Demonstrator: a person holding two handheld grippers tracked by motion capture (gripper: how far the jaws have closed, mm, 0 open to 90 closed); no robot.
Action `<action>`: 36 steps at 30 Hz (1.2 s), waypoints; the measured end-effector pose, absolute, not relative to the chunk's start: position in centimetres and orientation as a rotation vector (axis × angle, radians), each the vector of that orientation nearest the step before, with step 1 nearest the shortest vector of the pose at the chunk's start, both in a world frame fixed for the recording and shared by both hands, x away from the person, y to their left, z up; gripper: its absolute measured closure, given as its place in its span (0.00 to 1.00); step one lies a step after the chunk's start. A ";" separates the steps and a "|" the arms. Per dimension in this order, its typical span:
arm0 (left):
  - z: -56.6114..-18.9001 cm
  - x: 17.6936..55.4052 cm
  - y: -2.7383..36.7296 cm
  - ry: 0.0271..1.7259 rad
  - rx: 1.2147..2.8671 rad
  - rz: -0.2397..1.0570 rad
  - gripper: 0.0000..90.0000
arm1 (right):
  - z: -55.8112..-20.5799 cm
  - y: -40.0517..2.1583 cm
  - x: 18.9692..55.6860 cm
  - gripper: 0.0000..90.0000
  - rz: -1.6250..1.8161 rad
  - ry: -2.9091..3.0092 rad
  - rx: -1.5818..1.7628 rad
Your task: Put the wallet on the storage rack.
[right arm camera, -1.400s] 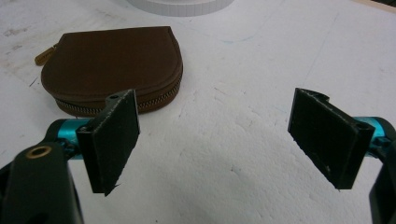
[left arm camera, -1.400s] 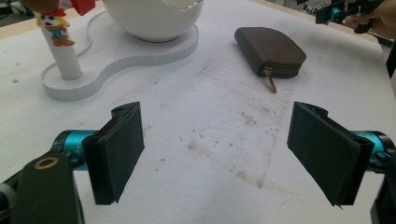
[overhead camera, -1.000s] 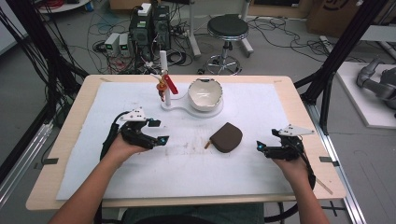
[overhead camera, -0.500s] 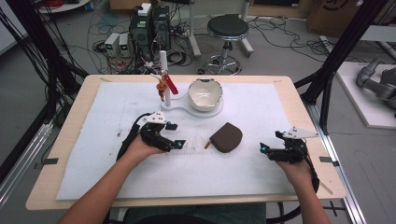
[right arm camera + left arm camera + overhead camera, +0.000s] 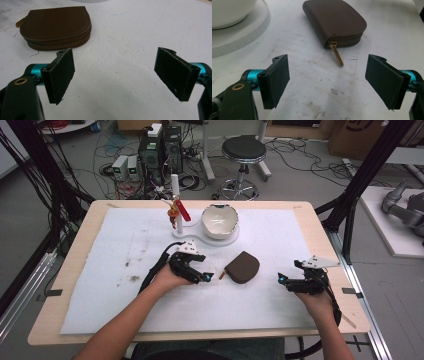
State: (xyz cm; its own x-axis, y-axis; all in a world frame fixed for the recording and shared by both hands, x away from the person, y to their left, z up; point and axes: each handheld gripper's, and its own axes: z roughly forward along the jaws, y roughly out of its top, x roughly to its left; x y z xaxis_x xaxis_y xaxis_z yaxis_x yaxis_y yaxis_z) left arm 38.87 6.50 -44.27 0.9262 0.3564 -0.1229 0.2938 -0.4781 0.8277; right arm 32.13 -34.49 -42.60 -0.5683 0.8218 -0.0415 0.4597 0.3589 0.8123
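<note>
A small brown zip pouch (image 5: 243, 267) lies flat on the white mat, zipped, with its brass pull tab (image 5: 337, 55) pointing toward my left gripper. My left gripper (image 5: 206, 276) sits just left of the pouch, jaws wide open and empty, the pouch (image 5: 335, 22) a short way ahead of them. My right gripper (image 5: 283, 280) rests to the right of the pouch, also open with nothing between its jaws. In the right gripper view the pouch (image 5: 56, 27) lies ahead to the left, its zip edge facing me.
A white bowl (image 5: 218, 220) sits on a white stand base (image 5: 212, 240) behind the pouch, with an upright post holding a red tag (image 5: 182, 212). The white mat (image 5: 125, 250) covers the wooden table. A stool (image 5: 243, 150) and cables stand beyond the far edge.
My left gripper has travelled rightward across the mat until it sits close beside the pouch's zip pull. The right gripper has barely shifted.
</note>
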 end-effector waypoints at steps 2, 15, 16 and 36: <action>-44.4 38.9 6.1 0.459 2.112 0.080 0.22 | -42.6 -34.5 32.1 0.19 1.091 2.181 1.114; -45.7 39.2 2.5 0.449 2.194 0.079 0.40 | -42.6 -34.5 32.2 0.19 1.086 2.182 1.104; -45.7 39.2 2.5 0.448 2.196 0.080 0.44 | -42.6 -34.5 32.2 0.19 1.085 2.181 1.106; -45.4 38.1 1.8 0.393 2.251 0.208 0.97 | -42.7 -34.5 32.2 0.19 1.080 2.181 1.105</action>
